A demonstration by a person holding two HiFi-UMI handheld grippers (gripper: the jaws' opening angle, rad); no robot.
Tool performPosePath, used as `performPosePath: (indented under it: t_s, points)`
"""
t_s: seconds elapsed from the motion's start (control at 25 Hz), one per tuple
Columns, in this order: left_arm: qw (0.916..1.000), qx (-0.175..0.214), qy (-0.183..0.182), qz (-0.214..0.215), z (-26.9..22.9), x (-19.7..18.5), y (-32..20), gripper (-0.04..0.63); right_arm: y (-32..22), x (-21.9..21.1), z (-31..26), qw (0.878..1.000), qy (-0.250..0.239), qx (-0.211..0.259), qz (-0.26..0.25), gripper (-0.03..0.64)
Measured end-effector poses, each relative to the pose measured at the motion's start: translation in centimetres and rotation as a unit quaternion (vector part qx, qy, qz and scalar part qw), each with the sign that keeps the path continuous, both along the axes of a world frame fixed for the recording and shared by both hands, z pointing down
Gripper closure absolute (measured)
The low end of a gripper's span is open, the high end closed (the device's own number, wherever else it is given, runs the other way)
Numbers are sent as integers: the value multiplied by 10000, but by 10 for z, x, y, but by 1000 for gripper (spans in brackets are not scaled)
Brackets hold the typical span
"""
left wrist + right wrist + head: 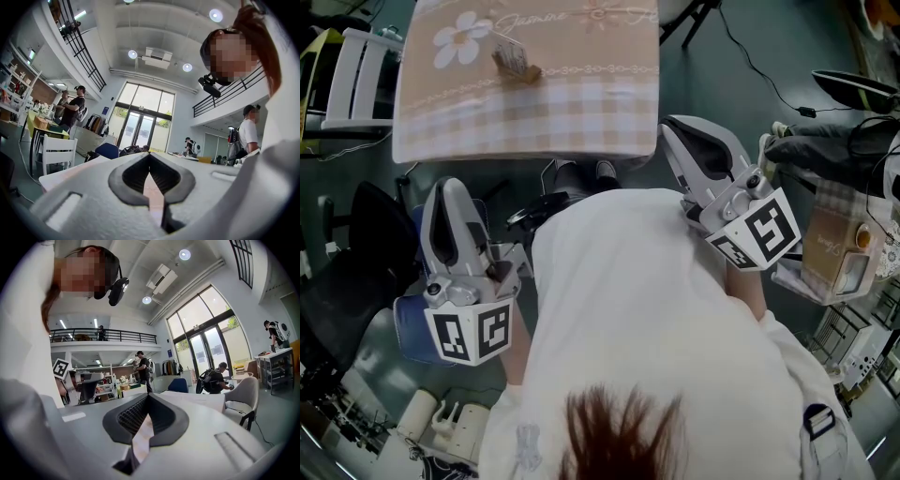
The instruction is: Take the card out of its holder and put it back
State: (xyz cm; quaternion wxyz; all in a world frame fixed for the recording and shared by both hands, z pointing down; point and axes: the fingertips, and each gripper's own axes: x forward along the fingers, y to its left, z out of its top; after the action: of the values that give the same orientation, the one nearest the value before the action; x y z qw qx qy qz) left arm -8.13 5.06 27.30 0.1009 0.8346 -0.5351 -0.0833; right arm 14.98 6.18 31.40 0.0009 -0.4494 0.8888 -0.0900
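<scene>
Task not under way. The card (507, 51) stands in its small brown holder (526, 71) on the table (525, 127), on the floral part of the checked cloth, toward the far left of the tabletop. Nothing touches it.

Left gripper (450, 190): jaws pressed together at the tips, nothing between them. Only a strip of cloth shows through the hollow behind the tips in the left gripper view. Right gripper (671, 127): jaws also pressed together and empty. Both are held low in front of the person's white shirt (647, 309), off the table's near edge, pointing level toward the table.

Key relation: the holder lies ahead of both grippers, past the near table edge. From the left gripper it sits forward and a little to the right. From the right gripper it sits forward and well off to the left. The left gripper looks the nearer of the two, though not by much.

The card's long edge seems to run diagonally, from far-left to near-right in the head view, but it is too small to be sure. Neither gripper view shows the card or holder.

Likely next: reach forward over the table edge and spread the jaws before closing on the card's top edge. The other gripper probably has to steady the holder.
</scene>
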Motion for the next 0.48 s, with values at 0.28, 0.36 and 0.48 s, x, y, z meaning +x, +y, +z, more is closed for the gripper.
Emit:
performPosePath:
  t_s: [0.28, 0.36, 0.48]
  points:
    - [10000, 11, -6, 45, 0, 5, -3, 595, 0, 2, 1, 10000, 19, 0, -7, 615]
    - [10000, 1, -2, 70, 1, 7, -4, 595, 0, 3, 1, 10000, 12, 13, 11, 615]
    - [10000, 13, 0, 89, 0, 9, -4, 595, 0, 4, 0, 10000, 9, 34, 20, 615]
